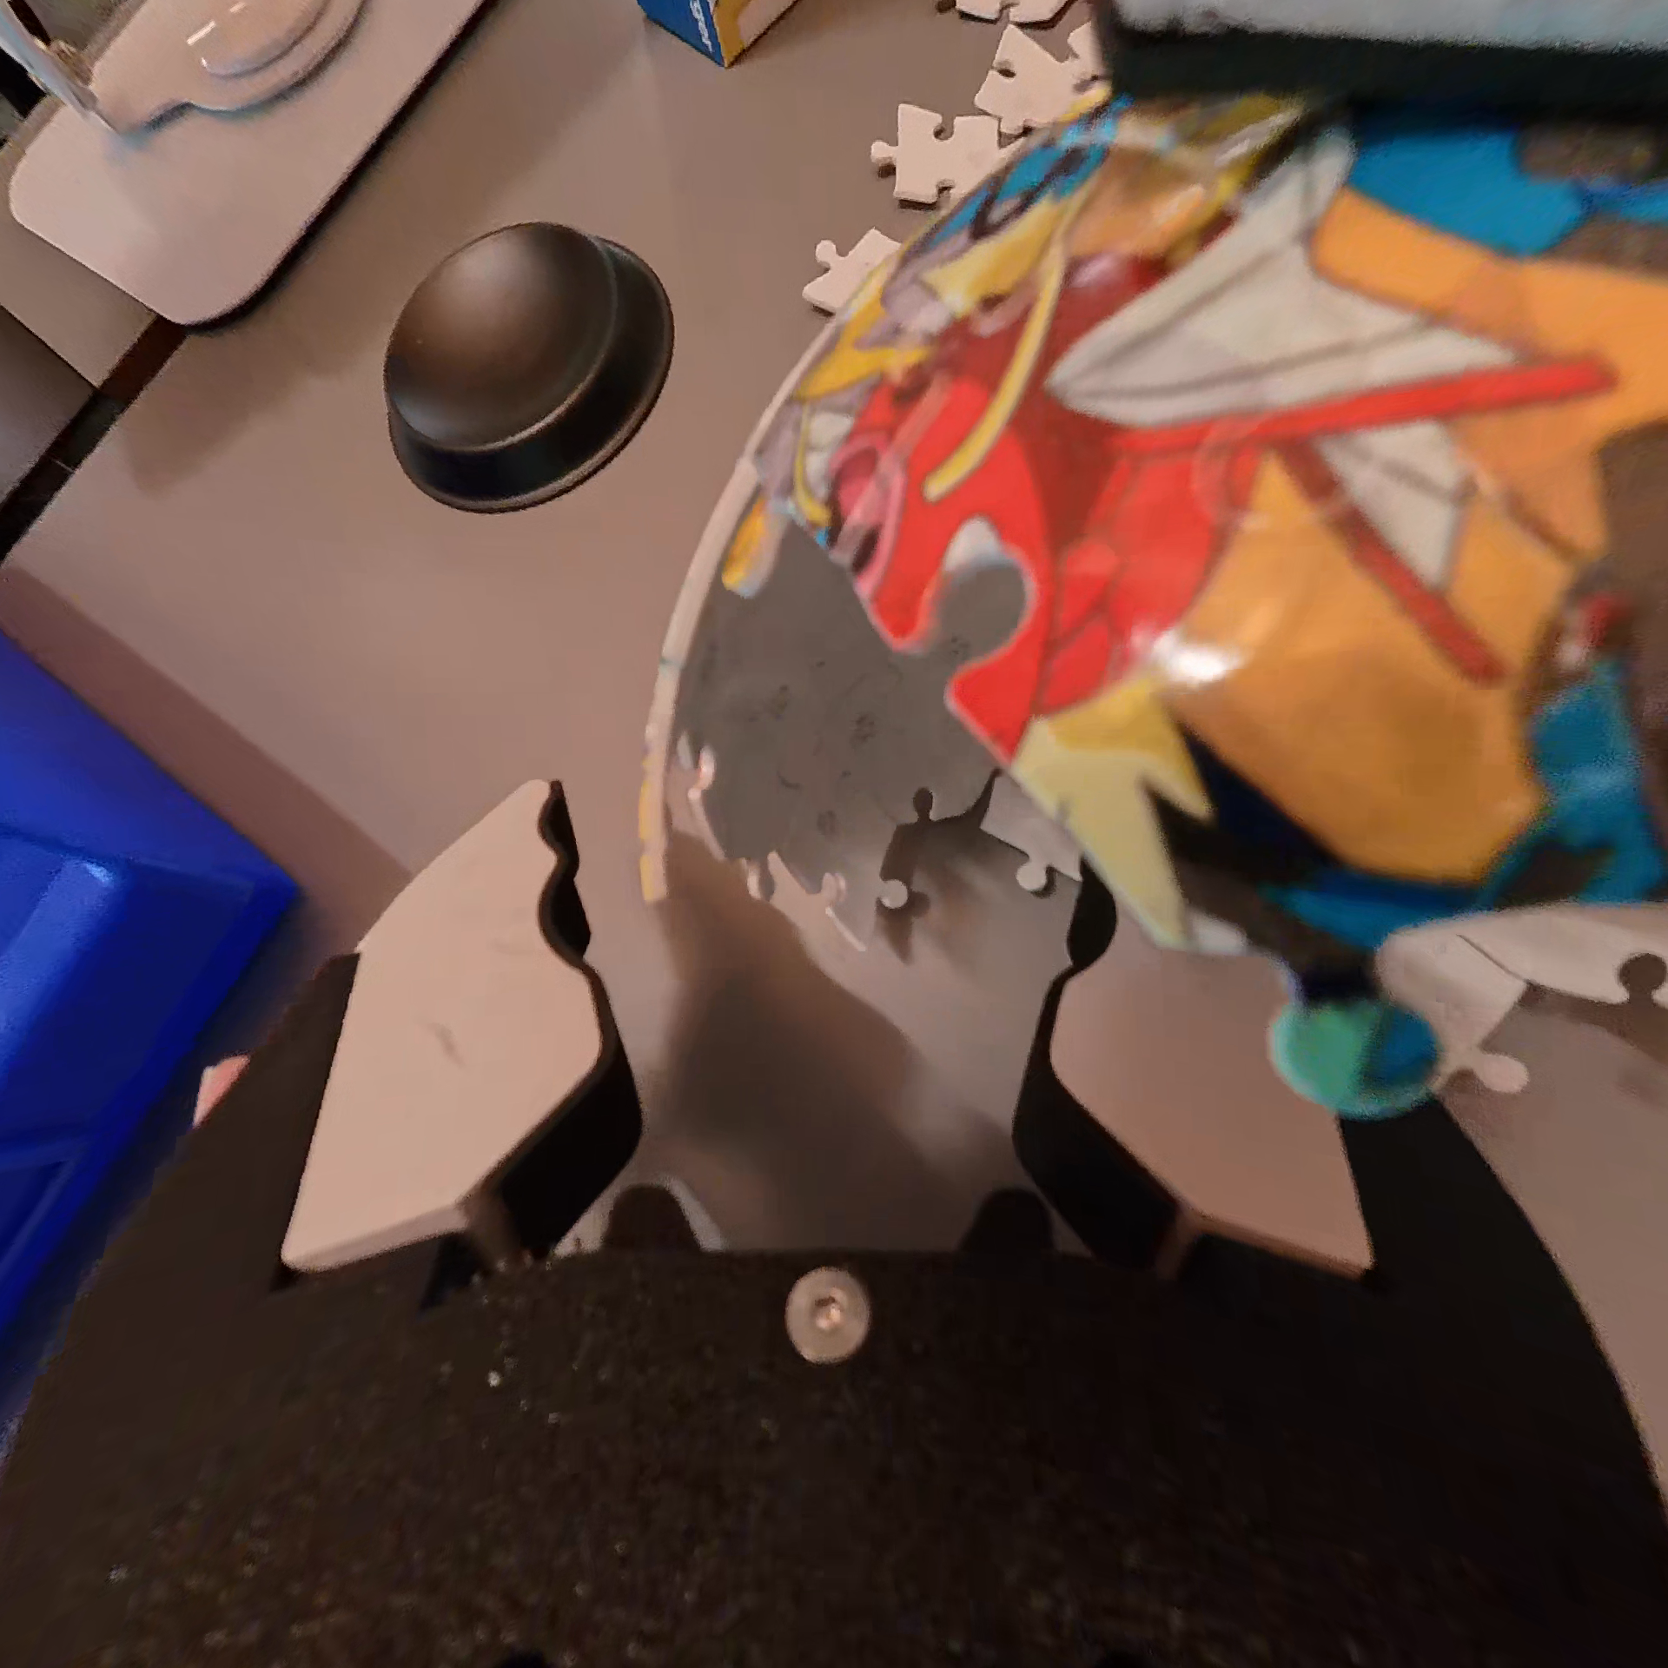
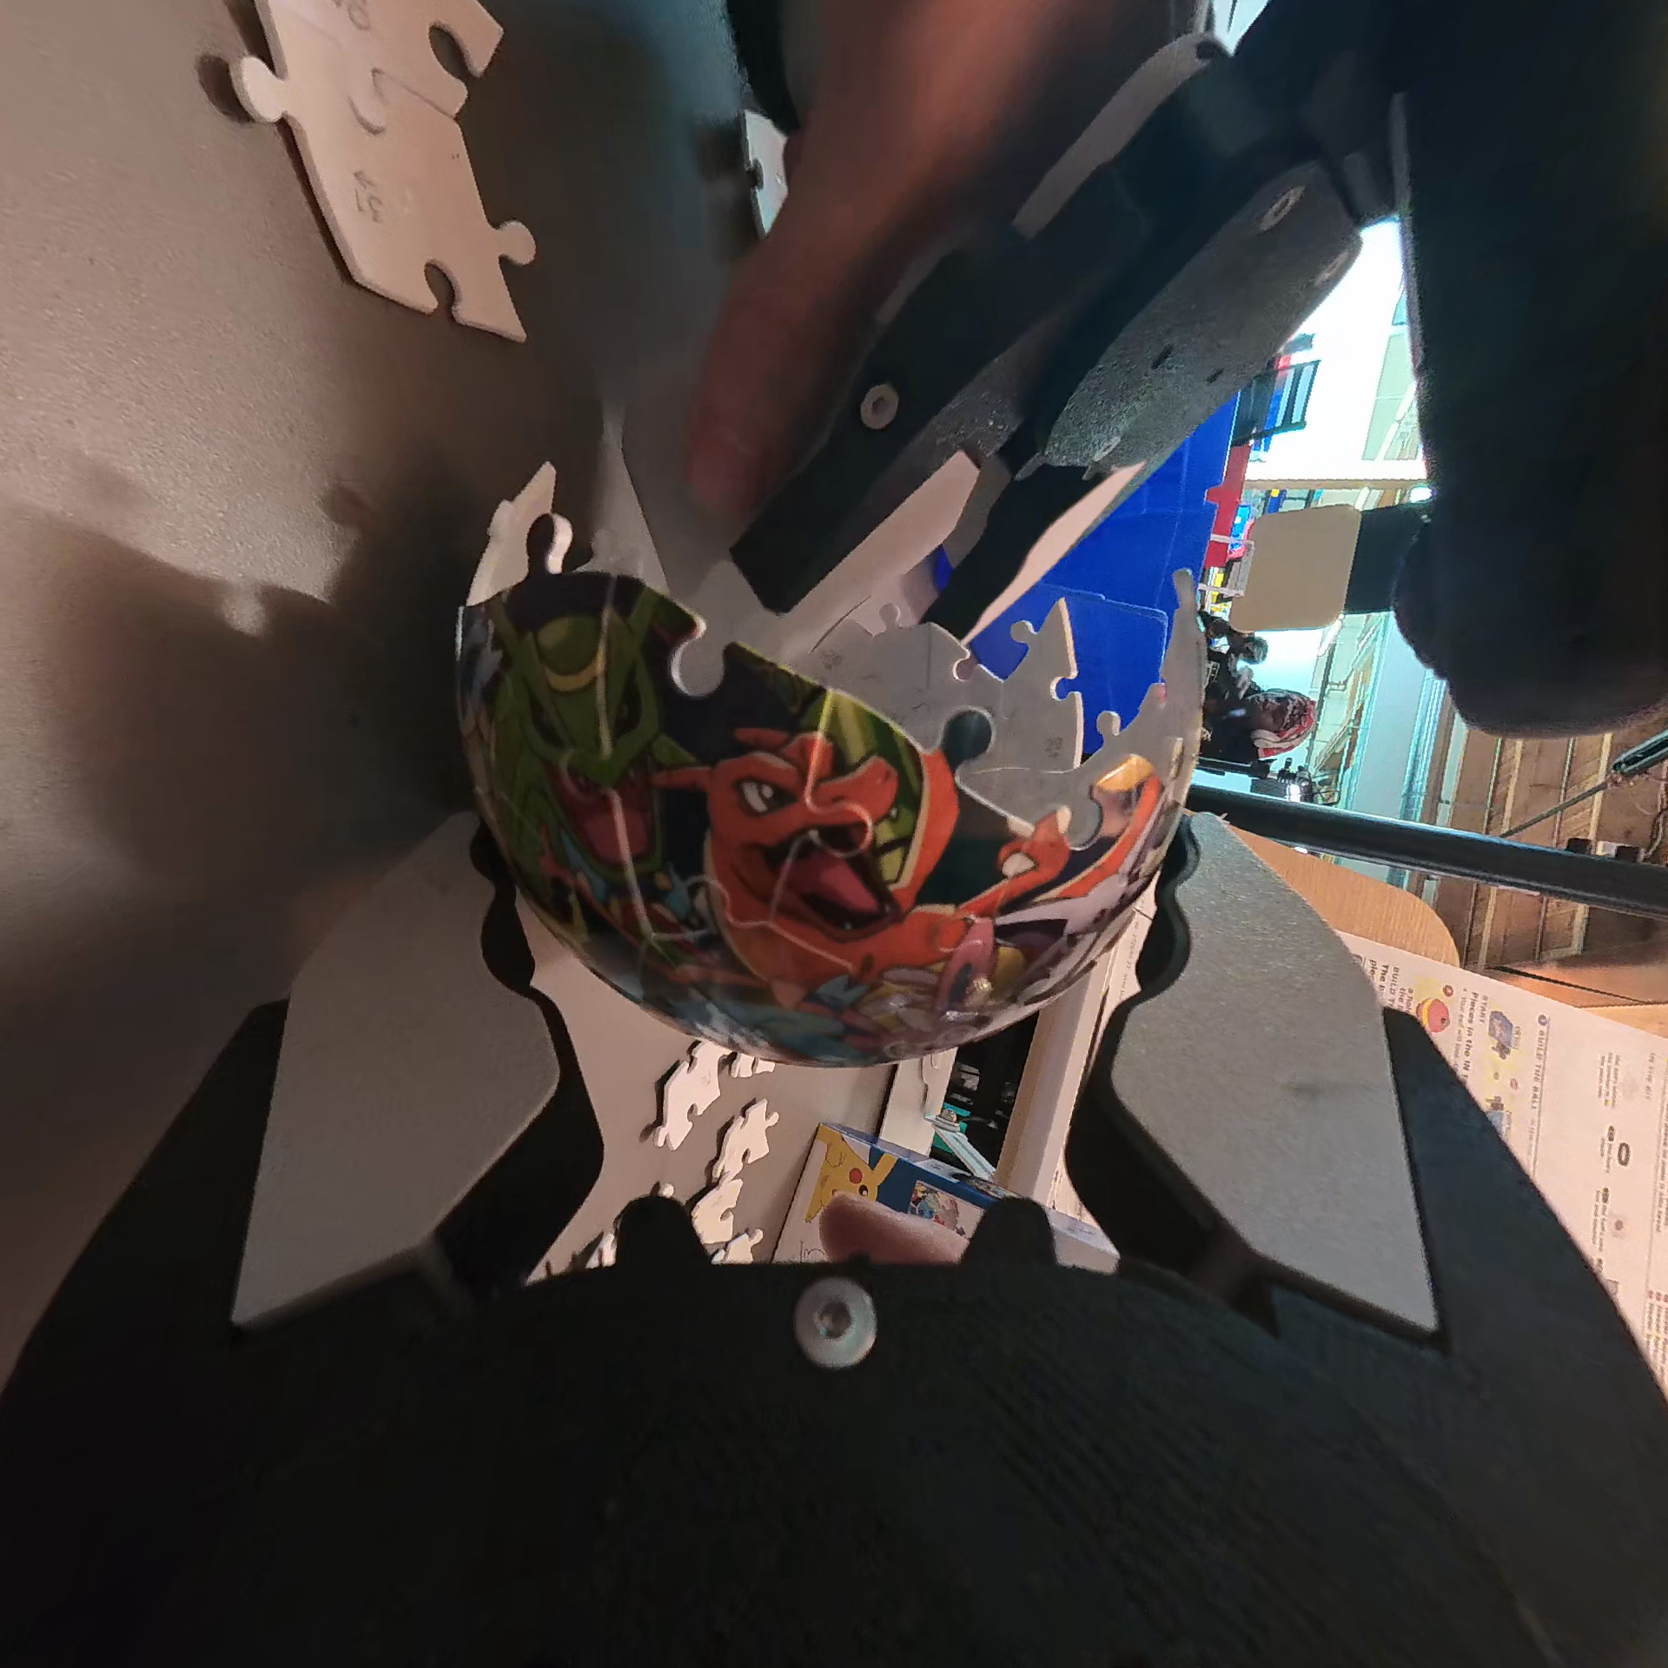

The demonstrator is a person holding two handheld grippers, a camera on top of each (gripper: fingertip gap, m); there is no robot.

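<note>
A partly built puzzle ball (image 2: 812, 812) with bright cartoon creatures has a jagged open gap that shows its grey inside. My right gripper (image 2: 839, 866) is shut on it, one finger pressing each side, holding it above the table. In the left wrist view the ball (image 1: 1218, 542) fills the right side, close and blurred. My left gripper (image 1: 821, 866) is open and empty, its jaws wide apart at the edge of the ball's gap; its right finger is partly hidden behind the ball. In the right wrist view the left gripper's fingers (image 2: 785, 560) reach to the gap, with a person's hand (image 2: 812, 271) behind them.
A black domed stand (image 1: 528, 361) sits on the grey table (image 1: 361, 632). A blue bin (image 1: 108, 903) is at the left, a white board with a clear dome (image 1: 180, 135) at the back. Loose white pieces (image 1: 948, 153) (image 2: 397, 171), a puzzle box (image 2: 903, 1182) and a printed sheet (image 2: 1534, 1128) lie around.
</note>
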